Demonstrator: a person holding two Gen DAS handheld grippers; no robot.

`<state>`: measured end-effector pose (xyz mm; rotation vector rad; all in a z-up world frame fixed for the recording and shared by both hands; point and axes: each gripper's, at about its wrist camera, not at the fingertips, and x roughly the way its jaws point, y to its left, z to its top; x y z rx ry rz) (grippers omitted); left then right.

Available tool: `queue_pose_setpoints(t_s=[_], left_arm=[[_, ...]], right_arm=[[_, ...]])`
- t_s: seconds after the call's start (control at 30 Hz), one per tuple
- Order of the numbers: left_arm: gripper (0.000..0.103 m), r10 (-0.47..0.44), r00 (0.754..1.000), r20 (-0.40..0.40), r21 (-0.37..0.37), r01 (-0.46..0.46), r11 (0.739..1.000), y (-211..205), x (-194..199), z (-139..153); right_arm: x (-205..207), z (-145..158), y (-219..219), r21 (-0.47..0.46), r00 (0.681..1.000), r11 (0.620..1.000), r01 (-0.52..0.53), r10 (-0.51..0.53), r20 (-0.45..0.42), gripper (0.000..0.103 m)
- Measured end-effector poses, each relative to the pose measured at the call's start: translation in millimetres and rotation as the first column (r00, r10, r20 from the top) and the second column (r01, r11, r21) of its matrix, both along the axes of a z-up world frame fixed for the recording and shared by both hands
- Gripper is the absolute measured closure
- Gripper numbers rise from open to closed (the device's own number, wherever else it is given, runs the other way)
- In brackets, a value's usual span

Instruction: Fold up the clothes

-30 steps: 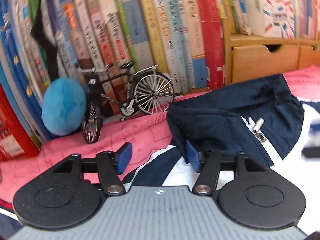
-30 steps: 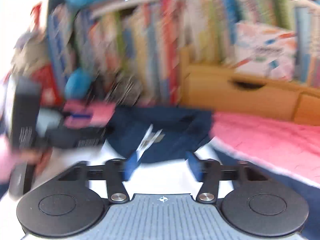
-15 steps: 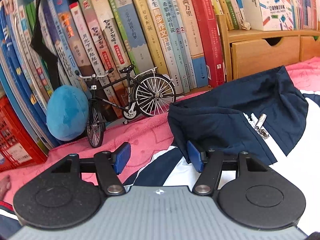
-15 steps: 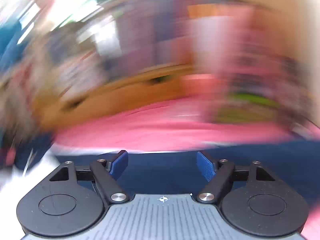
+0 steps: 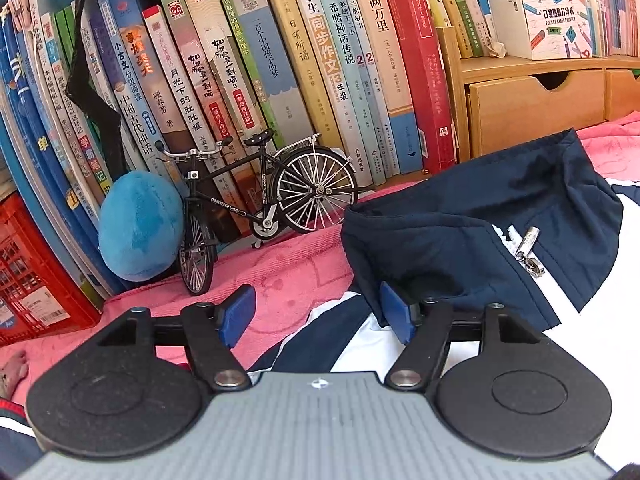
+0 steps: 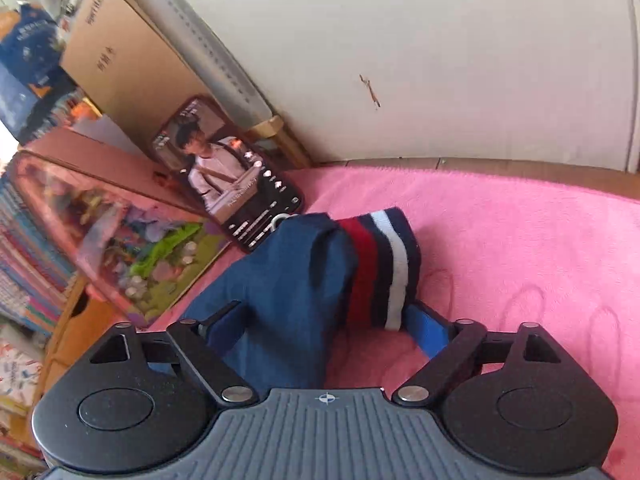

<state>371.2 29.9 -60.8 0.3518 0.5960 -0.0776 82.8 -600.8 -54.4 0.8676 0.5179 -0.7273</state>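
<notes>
- Left hand-held gripper (image 5: 318, 314) tilts down over the navy-white jacket (image 5: 472, 240), jaws opening, gripping nothing.
- Right hand-held gripper (image 6: 326, 330), jaws closing, straddles the striped cuff (image 6: 380, 268) ungripped; only its view shows a phone (image 6: 228, 172).

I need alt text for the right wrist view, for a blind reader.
A blue sleeve with a striped cuff lies on a pink blanket, between the closing fingers of the right gripper. A phone leans behind it.
</notes>
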Motion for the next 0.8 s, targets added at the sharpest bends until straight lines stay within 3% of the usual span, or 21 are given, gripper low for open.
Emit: queue_pose_setpoints(t_s=[0.07,0.1,0.13,0.2,0.27,0.33,0.4,0.43,0.5,0.57,0.67,0.8], left_arm=[[0.032,0.001,1.0,0.008,0.021,-0.001,1.0,-2.9,-1.5,-0.9],[0.032,0.001,1.0,0.013,0.033,-0.001,0.999,-4.6,-2.3,-1.5],[0.032,0.001,1.0,0.017,0.043,-0.001,0.999,-6.1,-3.1,-2.1],[0.032,0.001,1.0,0.022,0.055,-0.002,0.998,-7.7,-4.0,-2.7],[0.032,0.001,1.0,0.022,0.056,-0.002,0.998,-8.0,-4.0,-2.9],[0.032,0.001,1.0,0.017,0.044,-0.002,0.999,-6.6,-3.6,-2.6],[0.032,0.001,1.0,0.012,0.029,-0.002,1.0,-5.2,-3.1,-2.3],[0.032,0.002,1.0,0.011,0.026,-0.002,1.0,-5.1,-3.2,-2.5],[0.032,0.001,1.0,0.011,0.025,-0.002,1.0,-5.1,-3.7,-2.7],[0.032,0.001,1.0,0.012,0.029,-0.001,1.0,-5.5,-4.1,-3.1],[0.032,0.001,1.0,0.014,0.033,-0.002,0.999,-6.2,-4.5,-3.5],[0.031,0.004,1.0,0.012,0.028,-0.004,1.0,-5.9,-4.5,-3.5]], right_arm=[[11.8,6.1,-8.4,-0.006,0.999,1.0,-0.016,0.016,0.03,0.055],[16.3,11.5,-11.6,-0.004,0.998,1.0,-0.028,0.029,0.064,0.073],[20.7,16.8,-14.9,-0.002,0.994,0.999,-0.041,0.041,0.097,0.076],[2.7,42.4,-3.2,-0.204,0.954,0.978,-0.052,0.109,0.28,0.09],[-17.3,69.2,9.8,-0.41,0.872,0.912,-0.016,0.214,0.441,0.09],[-30.0,75.0,11.1,-0.463,0.881,0.886,-0.006,0.223,0.417,0.088],[-31.1,57.6,-4.0,-0.318,0.946,0.947,-0.042,0.14,0.294,0.08],[-31.9,42.6,-12.7,-0.208,0.957,0.975,-0.077,0.131,0.259,0.078],[-36.2,14.4,-24.0,-0.009,0.967,0.992,-0.124,0.123,0.223,0.056],[-39.0,0.3,-21.2,0.049,0.966,0.991,-0.127,0.112,0.234,0.04],[-23.4,0.3,-11.6,0.043,0.965,0.984,-0.172,0.159,0.21,0.039],[20.4,6.2,-6.9,0.086,0.982,0.982,-0.17,0.161,0.095,0.039]])
